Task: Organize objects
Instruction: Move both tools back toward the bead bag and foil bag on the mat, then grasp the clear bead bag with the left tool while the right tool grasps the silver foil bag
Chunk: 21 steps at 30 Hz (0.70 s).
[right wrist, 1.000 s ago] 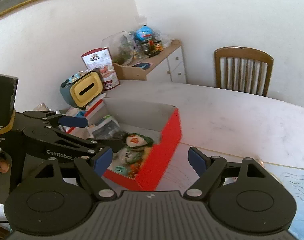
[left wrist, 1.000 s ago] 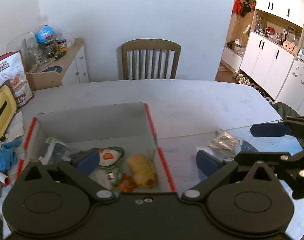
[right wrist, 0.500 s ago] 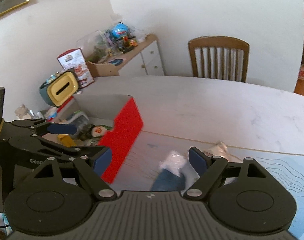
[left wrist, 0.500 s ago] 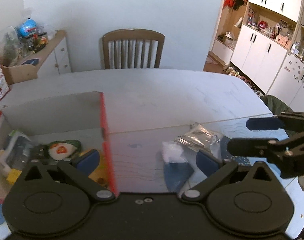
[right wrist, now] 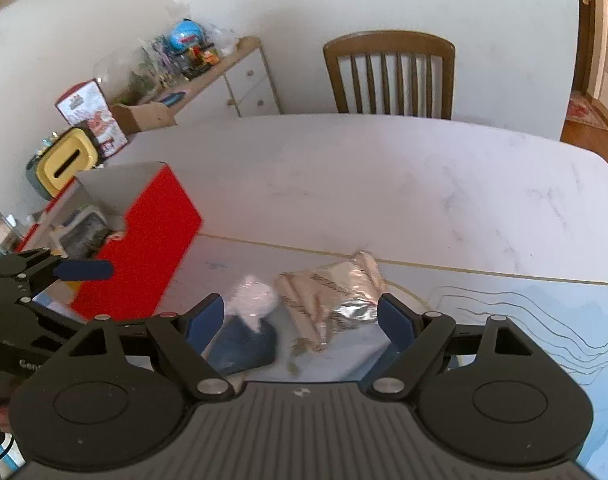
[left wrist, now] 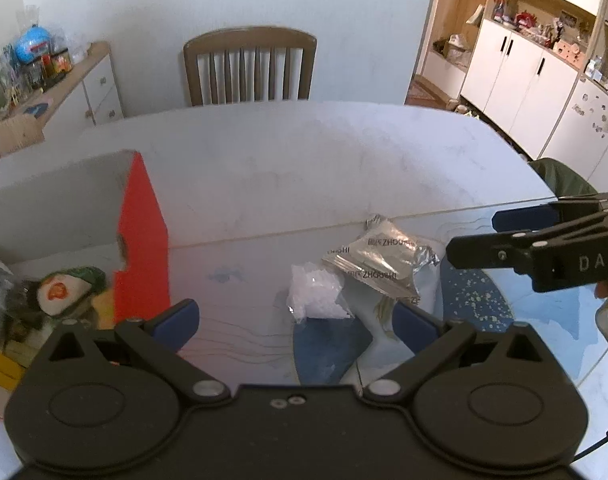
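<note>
left gripper (left wrist: pixel 294 322) spread wide, empty, above the white table (left wrist: pixel 304 168). right gripper (right wrist: pixel 300 320) likewise agape, holding nothing, poised over a silver foil packet (right wrist: pixel 336 292) and a small clear bag of white stuff (right wrist: pixel 252 298), touching each other. red box (right wrist: pixel 144 248) to the left, snacks inside.

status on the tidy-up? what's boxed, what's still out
Done: several items already lie in the red box, including a green-and-white packet. In hand: nothing; the left gripper and right gripper are both open and empty, over the loose items. Left: the silver pouch and white packet on the table.
</note>
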Available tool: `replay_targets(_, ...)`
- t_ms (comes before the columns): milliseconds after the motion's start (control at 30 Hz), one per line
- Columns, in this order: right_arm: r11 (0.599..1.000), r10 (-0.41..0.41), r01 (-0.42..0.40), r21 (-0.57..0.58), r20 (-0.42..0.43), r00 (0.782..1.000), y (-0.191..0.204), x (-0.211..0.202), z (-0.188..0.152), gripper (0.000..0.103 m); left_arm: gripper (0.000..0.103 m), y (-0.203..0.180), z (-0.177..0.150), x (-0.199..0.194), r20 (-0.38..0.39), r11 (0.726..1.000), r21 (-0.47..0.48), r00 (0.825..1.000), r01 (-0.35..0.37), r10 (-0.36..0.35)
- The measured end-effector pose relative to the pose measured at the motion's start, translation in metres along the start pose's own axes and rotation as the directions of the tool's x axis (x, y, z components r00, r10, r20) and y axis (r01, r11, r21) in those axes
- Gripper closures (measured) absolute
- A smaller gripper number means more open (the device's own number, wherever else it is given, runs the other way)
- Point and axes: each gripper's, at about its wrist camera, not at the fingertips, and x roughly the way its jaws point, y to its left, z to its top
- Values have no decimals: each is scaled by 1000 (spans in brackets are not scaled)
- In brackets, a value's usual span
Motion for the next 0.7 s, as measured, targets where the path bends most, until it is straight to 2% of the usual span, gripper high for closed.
replay_targets(167, 1000, -5, 5, -6, -43, 999, -11, 23, 1, 19, 1, -2, 3, 27, -47, 1000, -18, 999, -17, 16)
replay_targets(467, 1000, -2, -1, -23, -103, 995, -26, 61, 8, 19, 1, -14, 7, 57, -56, 998, 39, 997, -49, 51)
replay_targets(700, 999, 14, -18, -31, -142, 990, -33, 87, 14, 19, 7, -15, 9, 76, -77, 997, 44, 995, -65, 69)
